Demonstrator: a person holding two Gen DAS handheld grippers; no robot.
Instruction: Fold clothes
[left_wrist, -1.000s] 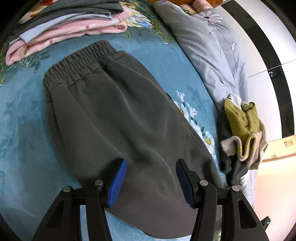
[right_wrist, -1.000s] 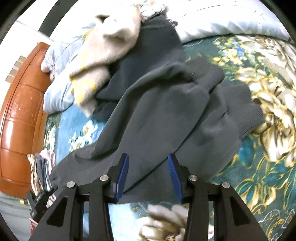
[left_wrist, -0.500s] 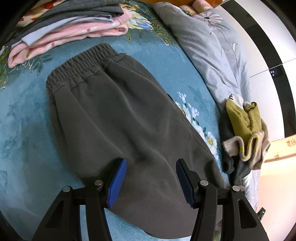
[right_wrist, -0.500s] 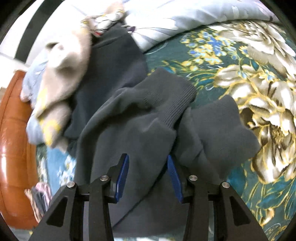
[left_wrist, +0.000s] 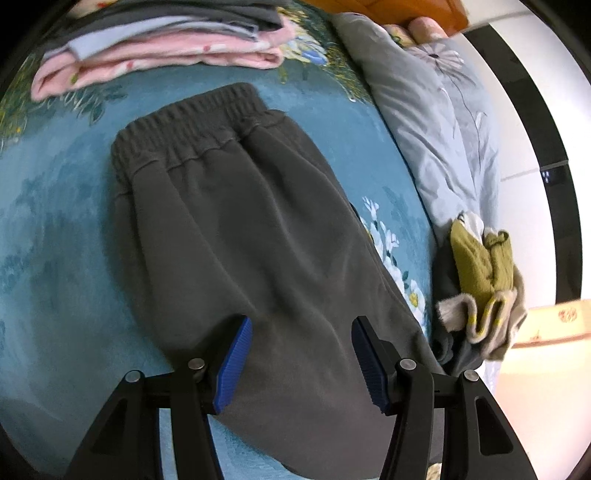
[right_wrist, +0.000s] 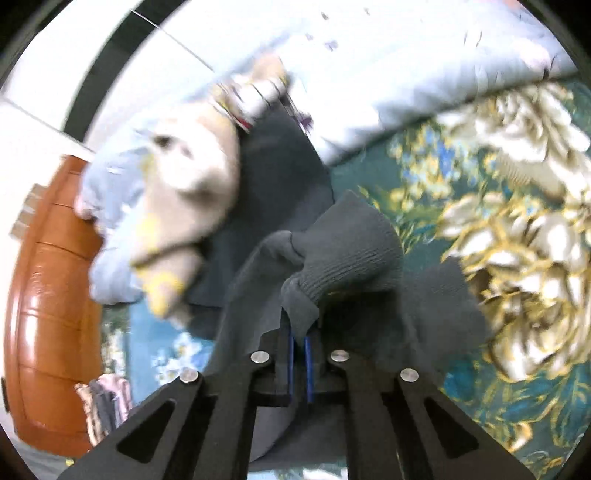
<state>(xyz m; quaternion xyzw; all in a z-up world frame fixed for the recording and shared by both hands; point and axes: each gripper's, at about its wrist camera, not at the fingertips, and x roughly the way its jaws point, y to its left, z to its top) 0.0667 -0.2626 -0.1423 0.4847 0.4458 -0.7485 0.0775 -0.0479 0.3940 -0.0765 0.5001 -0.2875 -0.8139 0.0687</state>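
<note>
In right wrist view only, right gripper (right_wrist: 300, 341) fingers clamping trousers' ribbed cuff (right_wrist: 351, 251).

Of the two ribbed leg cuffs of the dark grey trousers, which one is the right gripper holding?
The right gripper holds the nearer, raised cuff, bunched just above its fingers. The other cuff lies flat on the floral bedspread, further right.
</note>
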